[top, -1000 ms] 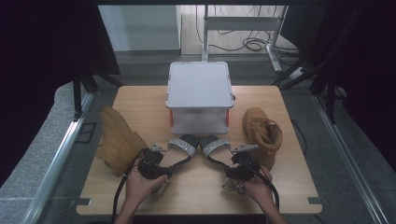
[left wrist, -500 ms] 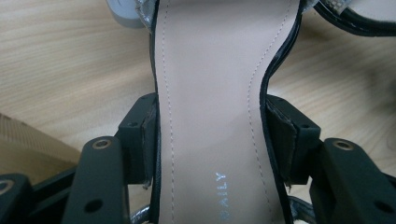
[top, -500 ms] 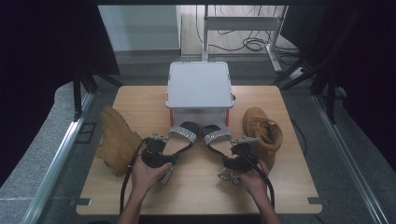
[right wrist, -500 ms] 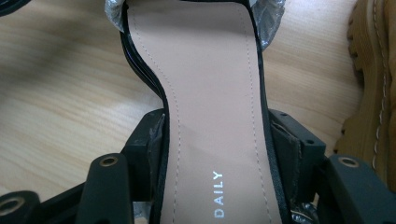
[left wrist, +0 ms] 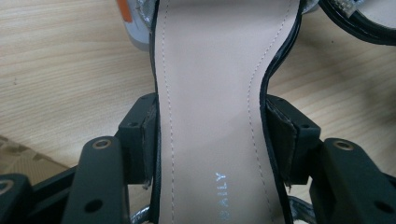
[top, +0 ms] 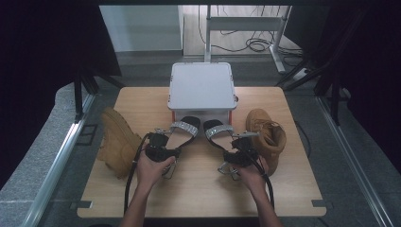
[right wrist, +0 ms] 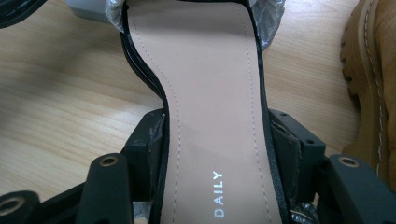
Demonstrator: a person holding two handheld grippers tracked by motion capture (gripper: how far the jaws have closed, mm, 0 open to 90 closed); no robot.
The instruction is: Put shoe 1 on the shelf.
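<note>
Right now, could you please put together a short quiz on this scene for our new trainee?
1. True or false: the left tongs grip a sandal across its insole.
2. What lies just beyond the sandals' toes? A) grey box B) bowl C) towel
3. Which shoe lies next to the right tongs and their sandal?

Key:
1. True; the pads press both its edges.
2. A, the grey box.
3. A tan boot; another tan boot lies to the far left.
</note>
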